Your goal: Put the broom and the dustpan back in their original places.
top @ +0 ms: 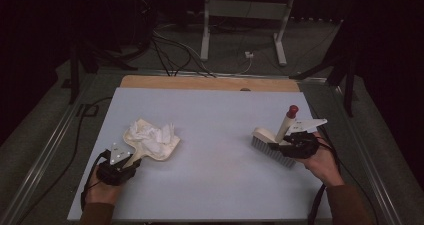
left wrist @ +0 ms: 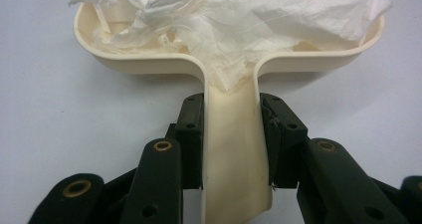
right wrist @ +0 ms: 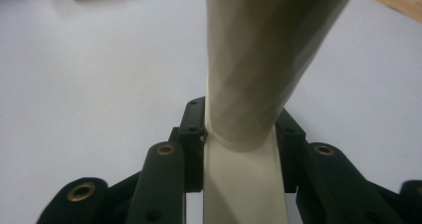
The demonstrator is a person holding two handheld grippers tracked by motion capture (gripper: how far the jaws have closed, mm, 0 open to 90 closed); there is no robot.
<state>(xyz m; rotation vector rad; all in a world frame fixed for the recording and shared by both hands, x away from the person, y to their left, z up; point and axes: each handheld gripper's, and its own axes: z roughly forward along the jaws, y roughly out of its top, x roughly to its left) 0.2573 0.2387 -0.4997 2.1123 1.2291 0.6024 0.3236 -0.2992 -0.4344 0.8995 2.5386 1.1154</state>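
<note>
A cream dustpan (top: pixel 160 147) lies on the left of the white table top, holding crumpled white paper (top: pixel 150 133). My left gripper (top: pixel 131 161) is shut on the dustpan's handle (left wrist: pixel 231 154), with a black jaw pressed against each side; the paper (left wrist: pixel 239 20) heaps up in the pan (left wrist: pixel 129 62) ahead. On the right, my right gripper (top: pixel 280 144) is shut on a cream hand brush (top: pixel 272 145) with grey bristles and a red-tipped handle (top: pixel 292 110) that points up and back. The brush's cream handle (right wrist: pixel 259 74) rises between that gripper's jaws.
The white table top (top: pixel 215 135) sits on a wooden board (top: pixel 210 83) whose far edge shows at the back. Beyond it stand a grey metal frame (top: pixel 245 15) and loose cables (top: pixel 170 50) on the floor. Dark stands flank the table.
</note>
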